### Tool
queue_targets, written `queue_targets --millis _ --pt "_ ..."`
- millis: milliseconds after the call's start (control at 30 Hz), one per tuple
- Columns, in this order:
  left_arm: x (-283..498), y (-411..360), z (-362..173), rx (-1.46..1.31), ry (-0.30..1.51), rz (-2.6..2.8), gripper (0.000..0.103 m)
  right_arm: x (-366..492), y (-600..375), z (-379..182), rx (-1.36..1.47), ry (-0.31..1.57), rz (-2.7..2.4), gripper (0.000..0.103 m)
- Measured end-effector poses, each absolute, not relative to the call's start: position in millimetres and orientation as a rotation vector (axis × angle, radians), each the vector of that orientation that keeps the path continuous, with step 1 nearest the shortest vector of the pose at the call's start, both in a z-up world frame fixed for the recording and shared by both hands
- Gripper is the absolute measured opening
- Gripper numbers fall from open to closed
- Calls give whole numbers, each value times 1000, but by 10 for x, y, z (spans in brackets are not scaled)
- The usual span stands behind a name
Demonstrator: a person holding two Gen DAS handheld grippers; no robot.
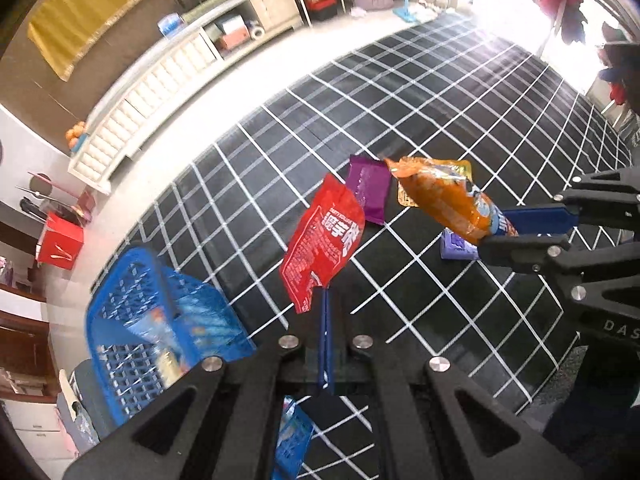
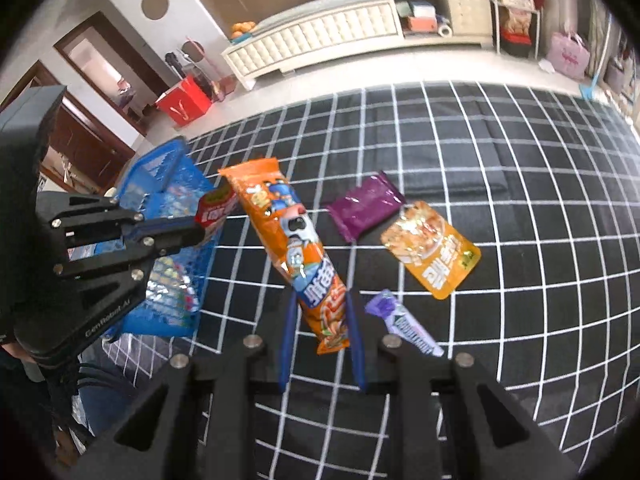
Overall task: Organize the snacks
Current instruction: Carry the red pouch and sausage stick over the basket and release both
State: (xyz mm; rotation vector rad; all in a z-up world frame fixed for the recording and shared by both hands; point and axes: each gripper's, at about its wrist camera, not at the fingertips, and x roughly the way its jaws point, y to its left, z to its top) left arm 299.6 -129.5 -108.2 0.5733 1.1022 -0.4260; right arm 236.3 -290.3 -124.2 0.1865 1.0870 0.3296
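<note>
My left gripper (image 1: 325,294) is shut on a red snack packet (image 1: 324,242), held in the air right of the blue basket (image 1: 132,292). My right gripper (image 2: 320,300) is shut on a long orange snack packet (image 2: 288,240), lifted above the checked cloth. The right gripper (image 1: 496,232) shows at the right of the left wrist view with the orange packet (image 1: 444,200); the left gripper (image 2: 196,228) shows in the right wrist view over the basket (image 2: 168,184). A purple packet (image 2: 366,206), an orange pouch (image 2: 432,248) and a small purple bar (image 2: 404,324) lie on the cloth.
The black cloth with white grid lines (image 2: 500,160) covers the work surface. The basket holds several packets. Beyond the cloth stand a long white cabinet (image 2: 320,36), a red box (image 2: 184,102) and a pink bag (image 2: 568,54).
</note>
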Motion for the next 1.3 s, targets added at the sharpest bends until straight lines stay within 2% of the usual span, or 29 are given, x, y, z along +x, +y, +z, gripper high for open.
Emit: queue_targets --millis 400,800,1000,1300 --pt "2480 -664 -475 433 971 -410 0 2060 -2307 -568 87 995 325 28" --pt "2248 129 -123 310 911 -349 0 1979 -1663 -248 -21 927 387 28" --pt "2234 455 -141 266 914 -317 0 2044 -1362 -303 -44 932 422 28" --pt "2356 745 -491 179 969 -319 0 2084 -1090 -573 -82 995 435 28"
